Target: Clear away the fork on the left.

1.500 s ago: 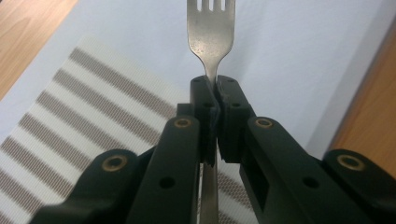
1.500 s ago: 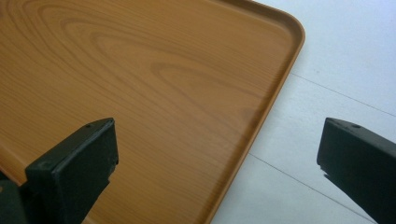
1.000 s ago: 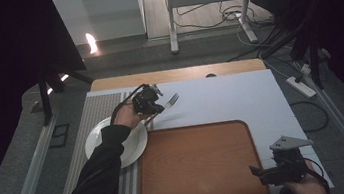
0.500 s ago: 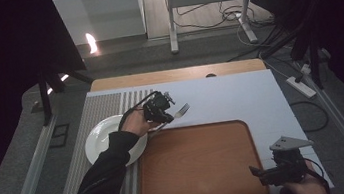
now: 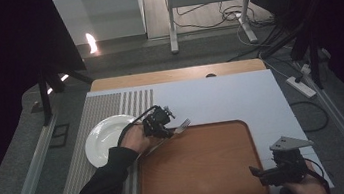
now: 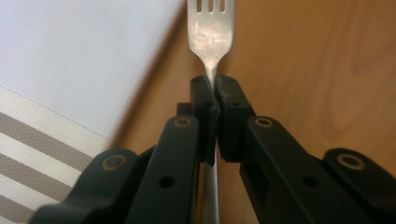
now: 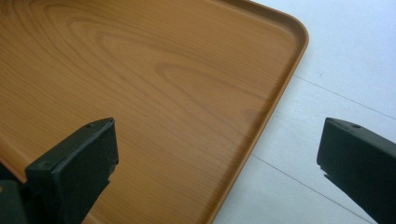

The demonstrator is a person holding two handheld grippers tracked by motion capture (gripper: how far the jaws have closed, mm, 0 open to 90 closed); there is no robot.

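Observation:
My left gripper is shut on the neck of a metal fork, whose tines point right over the near-left corner region of the wooden tray. In the left gripper view the jaws pinch the fork just below its head, above the tray's left rim. My right gripper rests at the tray's front right corner, open and holding nothing. Its view looks across the tray's bare wood between widely spread jaws.
A white plate lies left of the tray on the striped part of the mat. The white mat spreads behind and right of the tray. A wooden table edge runs along the back.
My left gripper has carried the fork from behind the plate rightward and nearer, down to the tray's left edge. The right gripper has stayed put.

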